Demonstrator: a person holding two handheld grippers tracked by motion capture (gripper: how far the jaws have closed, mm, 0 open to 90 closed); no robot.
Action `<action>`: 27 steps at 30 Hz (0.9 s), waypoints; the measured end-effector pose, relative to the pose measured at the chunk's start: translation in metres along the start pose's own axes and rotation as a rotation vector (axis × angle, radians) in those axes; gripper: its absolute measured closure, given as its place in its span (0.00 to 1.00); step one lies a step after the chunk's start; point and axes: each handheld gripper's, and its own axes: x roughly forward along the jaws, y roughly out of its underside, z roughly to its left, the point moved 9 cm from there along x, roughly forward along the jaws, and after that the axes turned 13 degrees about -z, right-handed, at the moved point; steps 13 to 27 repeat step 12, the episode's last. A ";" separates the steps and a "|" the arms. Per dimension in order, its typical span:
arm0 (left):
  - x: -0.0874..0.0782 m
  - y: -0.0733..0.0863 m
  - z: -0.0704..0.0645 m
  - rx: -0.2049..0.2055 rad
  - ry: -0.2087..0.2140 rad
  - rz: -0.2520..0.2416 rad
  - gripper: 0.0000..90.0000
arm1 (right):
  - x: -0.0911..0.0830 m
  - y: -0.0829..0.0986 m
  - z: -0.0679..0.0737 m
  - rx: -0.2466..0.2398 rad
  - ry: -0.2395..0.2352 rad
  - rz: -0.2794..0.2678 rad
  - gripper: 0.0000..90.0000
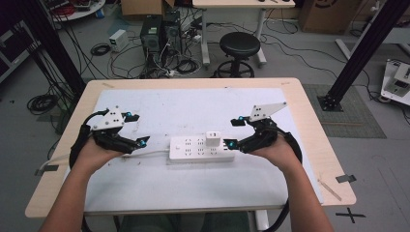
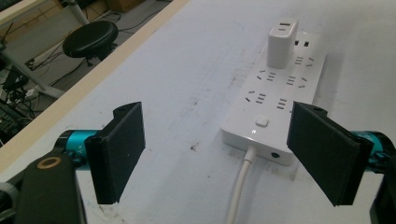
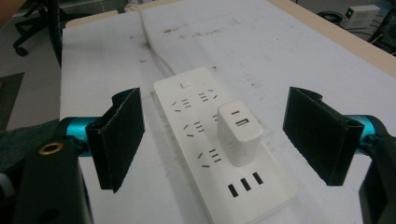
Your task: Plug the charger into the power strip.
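Observation:
A white power strip (image 1: pixel 200 149) lies in the middle of the white mat, its cord (image 1: pixel 150 153) running off to the left. A white USB charger (image 1: pixel 212 139) is plugged into its upper row near the right end. My left gripper (image 1: pixel 136 129) hovers just left of the strip, open, with nothing between its pads; its own view shows the strip's switch end (image 2: pixel 262 122) and the charger (image 2: pixel 282 43) ahead. My right gripper (image 1: pixel 234 132) stands open at the strip's right end, and in its view the charger (image 3: pixel 239 133) sits between the spread pads, untouched.
The white mat (image 1: pixel 193 108) covers most of a light wooden table (image 1: pixel 309 116). Beyond the far edge stand a black stool (image 1: pixel 239 48), computer cases and loose cables on the floor. Black frame posts rise at both back corners.

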 end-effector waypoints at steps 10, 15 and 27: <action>-0.001 -0.001 -0.002 0.011 -0.004 0.009 0.21 | 0.001 0.000 -0.002 0.003 0.000 -0.003 0.24; -0.001 -0.001 -0.003 0.009 -0.005 0.010 0.21 | 0.000 -0.001 -0.001 -0.002 -0.001 -0.008 0.24; -0.001 -0.001 -0.003 0.009 -0.005 0.010 0.21 | 0.000 -0.001 -0.001 -0.002 -0.001 -0.008 0.24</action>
